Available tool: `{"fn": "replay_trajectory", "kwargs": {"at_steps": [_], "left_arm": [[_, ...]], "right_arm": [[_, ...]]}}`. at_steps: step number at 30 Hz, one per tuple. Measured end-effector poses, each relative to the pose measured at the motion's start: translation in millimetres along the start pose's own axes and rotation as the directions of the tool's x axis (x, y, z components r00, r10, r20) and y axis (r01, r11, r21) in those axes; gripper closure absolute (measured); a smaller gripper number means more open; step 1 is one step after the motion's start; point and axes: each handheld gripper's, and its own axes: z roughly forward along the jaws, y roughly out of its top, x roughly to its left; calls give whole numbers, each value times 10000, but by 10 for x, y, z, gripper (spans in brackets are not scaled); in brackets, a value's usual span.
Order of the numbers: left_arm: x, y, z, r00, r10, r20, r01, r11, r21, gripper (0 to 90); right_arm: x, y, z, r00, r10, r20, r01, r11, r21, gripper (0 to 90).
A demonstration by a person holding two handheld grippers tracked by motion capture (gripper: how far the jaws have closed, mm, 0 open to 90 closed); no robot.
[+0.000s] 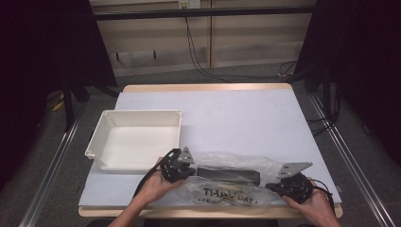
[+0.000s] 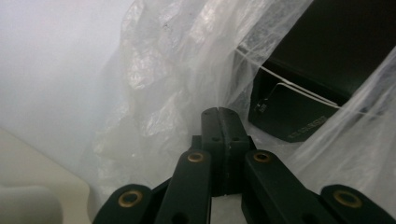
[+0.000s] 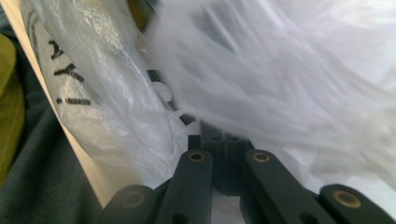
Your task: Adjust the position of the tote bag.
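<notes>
A clear plastic bag with black lettering lies near the table's front edge. Inside it rests a long black box. My left gripper sits at the bag's left end. In the left gripper view its jaws are shut, tips together against the crinkled film, with the black box just beyond. My right gripper is at the bag's right end. In the right gripper view its jaws are closed, and the bag film drapes over their tips and hides them.
An empty white bin stands on the left of the white table sheet, close behind my left gripper; its corner is beside the left jaws. The table's wooden front edge runs right by the bag.
</notes>
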Motion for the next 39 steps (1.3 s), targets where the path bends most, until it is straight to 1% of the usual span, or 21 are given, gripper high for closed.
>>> {"fn": "replay_trajectory", "kwargs": {"at_steps": [1, 3, 5, 6, 8, 10, 12, 14, 15, 16, 19, 20, 21, 22, 23, 26, 27, 28, 31, 32, 39], "left_arm": [[4, -6, -3, 9999, 40, -94, -40, 10000, 28, 900], [0, -19, 2, 9996, -272, -95, 270, 9995, -147, 900], [27, -23, -15, 10000, -61, 65, 61, 10000, 10, 900], [8, -31, -2, 9994, -329, -121, 327, 9993, -201, 900], [28, -38, -22, 9998, -98, -143, 97, 10000, -9, 900], [32, -56, -30, 9983, -471, -345, 469, 9989, -86, 900], [60, -81, -39, 9978, -628, -187, 624, 9978, -222, 900], [47, -77, -38, 9980, -518, -360, 512, 9985, -179, 900], [45, -71, -41, 9978, -549, -363, 544, 9984, -129, 900], [69, -69, -52, 9992, -341, -200, 342, 9994, 57, 900], [59, -61, -44, 9971, -764, 25, 765, 9966, -313, 900], [75, -55, -65, 9988, -479, 122, 481, 9987, -147, 900], [71, -50, -71, 9987, -477, 179, 482, 9985, -242, 900], [42, -47, -71, 9965, -807, 225, 820, 9947, -623, 900], [63, -47, -98, 9985, -469, 297, 482, 9978, -458, 900], [43, -49, -142, 9947, -918, 466, 961, 9901, -1019, 900], [61, -48, -176, 9967, -698, 419, 734, 9929, -934, 900], [49, -49, -187, 9941, -951, 528, 1011, 9866, -1279, 900], [51, -38, -282, 9937, -965, 563, 1044, 9817, -1592, 900], [43, -29, -324, 9919, -1079, 674, 1183, 9773, -1757, 900], [-87, 59, -503, 9970, -555, 545, 667, 9708, -2305, 900]], "right_arm": [[4, -10, -14, 9999, -6, 147, 5, 10000, 57, 900], [-1, -49, -55, 9992, 50, 402, -57, 9998, 188, 900], [-22, -79, -69, 9992, 192, 337, -195, 9998, 93, 900], [-23, -82, -73, 9992, 91, 395, -96, 9999, 115, 900], [-14, -80, -74, 9986, 52, 524, -59, 9999, 143, 900], [-20, -88, -79, 9988, 76, 476, -81, 9999, 115, 900], [-16, -95, -90, 9988, 132, 465, -139, 9998, 148, 900], [-27, -101, -94, 9990, 98, 438, -103, 9999, 100, 900], [-28, -100, -91, 9990, 152, 411, -155, 9999, 55, 900], [-27, -96, -93, 9988, 94, 476, -97, 9999, 51, 900], [2, -60, -75, 9992, 111, 393, -103, 9997, -205, 900], [10, -38, -84, 9995, 53, 314, -41, 9993, -382, 900], [19, -15, -102, 9995, 59, 318, -42, 9986, -531, 900], [21, 7, -124, 9994, 74, 328, -52, 9978, -661, 900], [22, 29, -154, 9997, 133, 219, -113, 9961, -876, 900], [32, 70, -190, 10000, 7, 28, -3, 9902, -1397, 900], [41, 87, -202, 10000, 55, 33, -49, 9889, -1486, 900], [42, 107, -211, 10000, 32, -55, -41, 9872, -1592, 900], [56, 177, -255, 9998, -67, -179, 32, 9815, -1915, 900], [65, 201, -274, 9997, -84, -208, 40, 9789, -2041, 900], [196, 426, -393, 9965, -630, -553, 457, 9613, -2717, 900]]}}
